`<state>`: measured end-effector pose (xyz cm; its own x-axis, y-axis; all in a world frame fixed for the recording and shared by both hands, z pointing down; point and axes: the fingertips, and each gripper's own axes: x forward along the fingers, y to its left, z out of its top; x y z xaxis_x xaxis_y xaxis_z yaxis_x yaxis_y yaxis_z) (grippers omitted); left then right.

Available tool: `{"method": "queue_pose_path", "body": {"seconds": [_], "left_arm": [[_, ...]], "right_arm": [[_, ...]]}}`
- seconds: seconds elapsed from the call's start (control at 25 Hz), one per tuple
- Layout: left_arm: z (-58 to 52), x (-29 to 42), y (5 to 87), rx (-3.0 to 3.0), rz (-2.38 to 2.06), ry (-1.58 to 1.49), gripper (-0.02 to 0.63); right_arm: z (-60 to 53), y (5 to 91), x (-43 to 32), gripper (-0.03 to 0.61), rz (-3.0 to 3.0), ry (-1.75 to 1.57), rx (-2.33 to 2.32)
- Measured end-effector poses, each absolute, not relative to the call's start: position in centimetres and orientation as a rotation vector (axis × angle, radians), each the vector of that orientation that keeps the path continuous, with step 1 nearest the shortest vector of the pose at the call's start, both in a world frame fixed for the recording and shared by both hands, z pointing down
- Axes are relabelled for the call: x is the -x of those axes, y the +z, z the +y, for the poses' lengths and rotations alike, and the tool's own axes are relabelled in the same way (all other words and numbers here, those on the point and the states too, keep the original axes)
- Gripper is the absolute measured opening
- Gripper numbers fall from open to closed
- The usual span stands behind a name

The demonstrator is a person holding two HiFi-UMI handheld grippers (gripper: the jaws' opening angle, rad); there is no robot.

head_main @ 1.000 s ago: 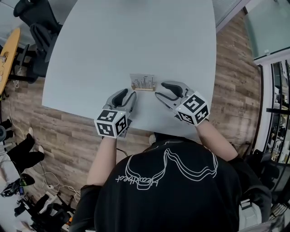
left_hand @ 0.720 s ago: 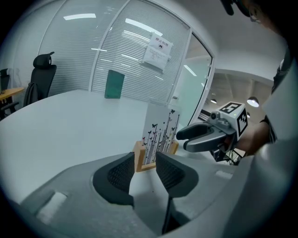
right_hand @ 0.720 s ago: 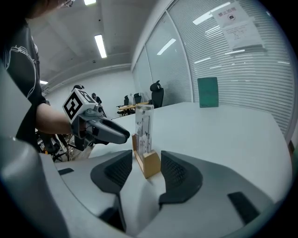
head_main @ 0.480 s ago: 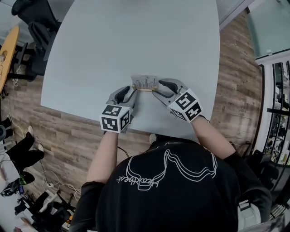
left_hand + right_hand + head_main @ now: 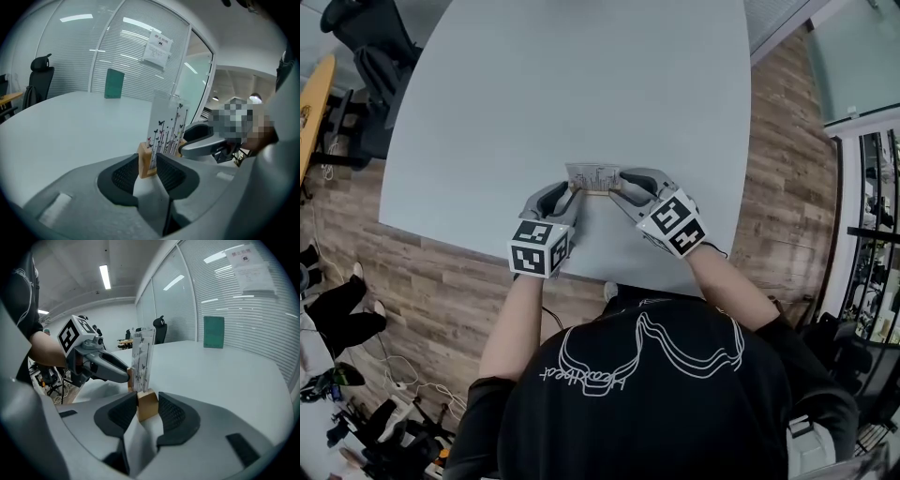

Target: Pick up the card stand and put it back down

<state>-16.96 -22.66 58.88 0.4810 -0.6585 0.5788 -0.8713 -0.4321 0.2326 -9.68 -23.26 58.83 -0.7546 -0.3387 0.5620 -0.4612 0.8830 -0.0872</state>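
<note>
The card stand (image 5: 593, 177) is a small wooden base with an upright printed card, standing on the white table (image 5: 581, 75) near its front edge. My left gripper (image 5: 573, 193) is at the stand's left end and my right gripper (image 5: 620, 188) is at its right end. In the left gripper view the wooden base (image 5: 146, 161) sits between the pads of the left gripper (image 5: 147, 169), touching both. In the right gripper view the other end of the base (image 5: 147, 406) lies between the closing jaws of the right gripper (image 5: 148, 412), and both pads meet it.
Black office chairs (image 5: 380, 56) stand off the table's far left corner. A green panel (image 5: 114, 83) leans by the blind-covered glass wall at the table's far side. The table's front edge (image 5: 534, 262) runs just behind both grippers, with wood floor below.
Both grippers have moved forward and inward to the two ends of the card stand. The right gripper's jaws have come in around the base. The stand stays on the table.
</note>
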Motion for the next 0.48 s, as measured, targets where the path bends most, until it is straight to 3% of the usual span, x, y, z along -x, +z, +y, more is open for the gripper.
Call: {"method": "queue_pose_path", "body": {"seconds": [0.24,0.48], "left_arm": [[-22.92,17.19,59.05,-2.221,-1.305,0.596,0.081],[-23.03,17.06,59.04,-2.212,-1.322,0.601,0.077]], "right_arm": [[-23.49,59.01,9.73,0.141,-2.501,0.296,-0.589],[-23.68,58.78,9.62,0.137,-2.506,0.3,-0.593]]}}
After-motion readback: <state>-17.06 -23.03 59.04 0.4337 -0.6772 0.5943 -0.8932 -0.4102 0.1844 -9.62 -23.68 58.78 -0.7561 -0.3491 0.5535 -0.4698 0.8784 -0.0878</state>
